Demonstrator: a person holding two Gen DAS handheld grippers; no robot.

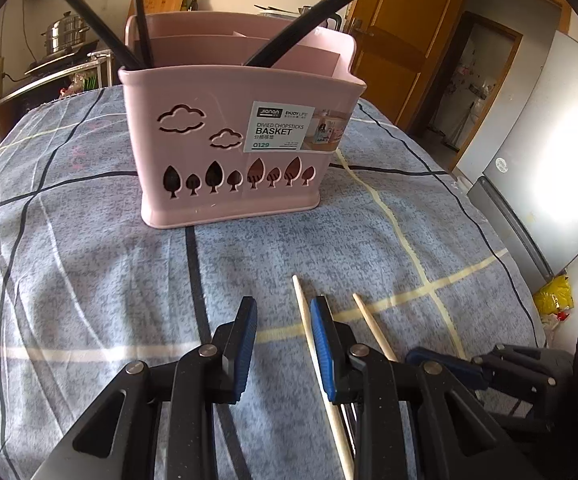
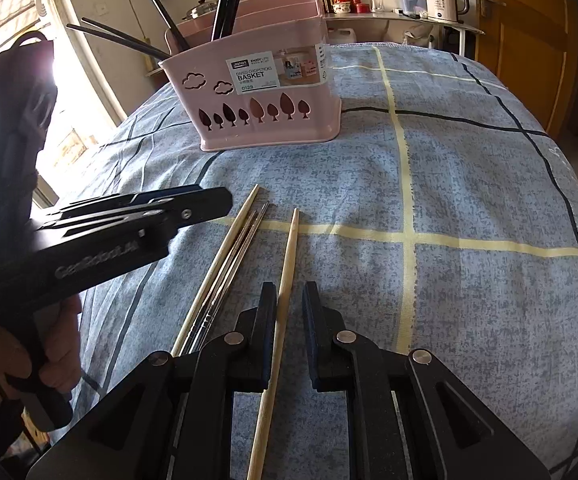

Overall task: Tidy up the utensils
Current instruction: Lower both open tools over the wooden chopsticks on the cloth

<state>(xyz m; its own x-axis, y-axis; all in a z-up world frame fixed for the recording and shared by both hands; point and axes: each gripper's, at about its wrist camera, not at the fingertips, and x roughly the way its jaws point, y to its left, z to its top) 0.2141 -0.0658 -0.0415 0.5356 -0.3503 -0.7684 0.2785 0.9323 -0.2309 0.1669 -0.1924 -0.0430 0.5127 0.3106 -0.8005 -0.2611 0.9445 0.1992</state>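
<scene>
the right gripper [image 2: 289,300] sits low with its narrow jaws either side of a pale wooden chopstick [image 2: 285,276], not yet pinching it, likely lined up for a pickup. the left gripper [image 1: 283,320] hangs narrow and empty just beside another wooden chopstick [image 1: 303,312]. thin metal chopsticks [image 2: 245,240] lie between. farther off on the soft checked cloth [image 2: 469,184], the smooth pink plastic basket [image 1: 225,152] already holds black chopsticks [image 1: 301,28].

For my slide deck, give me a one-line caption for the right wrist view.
Right gripper straddles a wooden chopstick on the checked cloth, pink basket beyond.
</scene>
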